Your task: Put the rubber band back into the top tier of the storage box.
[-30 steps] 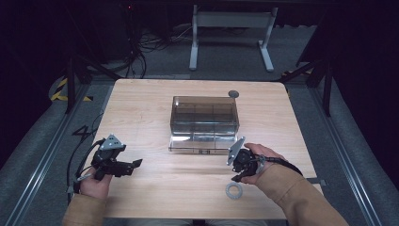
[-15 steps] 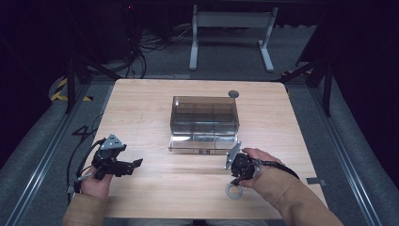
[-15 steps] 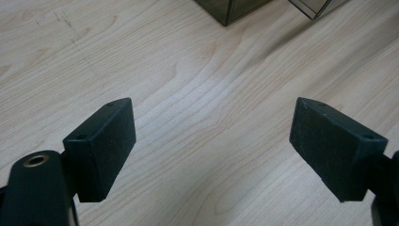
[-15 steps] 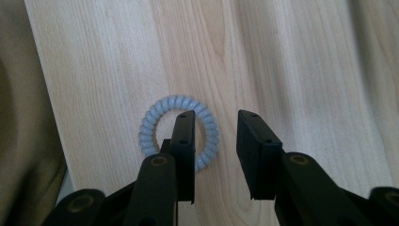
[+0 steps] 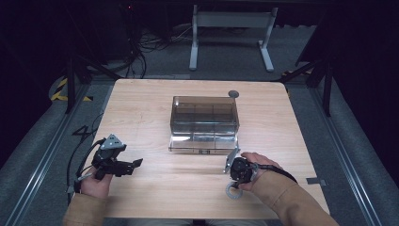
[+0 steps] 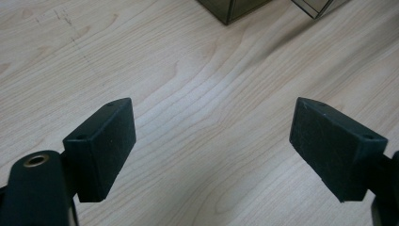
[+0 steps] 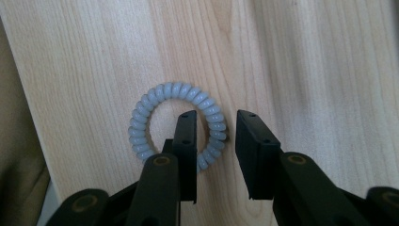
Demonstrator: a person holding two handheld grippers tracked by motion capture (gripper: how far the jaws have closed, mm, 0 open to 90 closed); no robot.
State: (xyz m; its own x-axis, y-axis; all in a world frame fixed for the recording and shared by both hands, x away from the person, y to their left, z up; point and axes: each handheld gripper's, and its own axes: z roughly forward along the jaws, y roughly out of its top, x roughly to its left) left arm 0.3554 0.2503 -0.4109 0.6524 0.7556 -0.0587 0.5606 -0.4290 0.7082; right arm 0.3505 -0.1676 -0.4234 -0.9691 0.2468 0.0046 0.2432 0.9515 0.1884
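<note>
A pale blue-grey coiled hair tie (image 7: pixel 160 92) lies flat on the wooden table near its front edge (image 5: pixel 232 192). My right gripper (image 7: pixel 216 117) points down onto it. One jaw stands inside the ring and the other outside, so the ring's right side sits between them. The jaws have just been closing, and a gap still shows beside the coil. In the high view the right gripper (image 5: pixel 234 184) is under the person's hand. My left gripper (image 5: pixel 133 165) rests over bare wood at the front left, its jaws (image 6: pixel 211 136) wide open and empty.
A translucent brown compartment box (image 5: pixel 204 117) stands mid-table with its clear lid (image 5: pixel 203 143) folded down toward me. A small grey disc (image 5: pixel 233 94) lies behind it. The table's front edge (image 5: pixel 188 217) is close to the hair tie.
The right hand has come down and toward the near edge onto the hair tie, and its jaws have narrowed around the ring's side. The left hand has stayed put.
</note>
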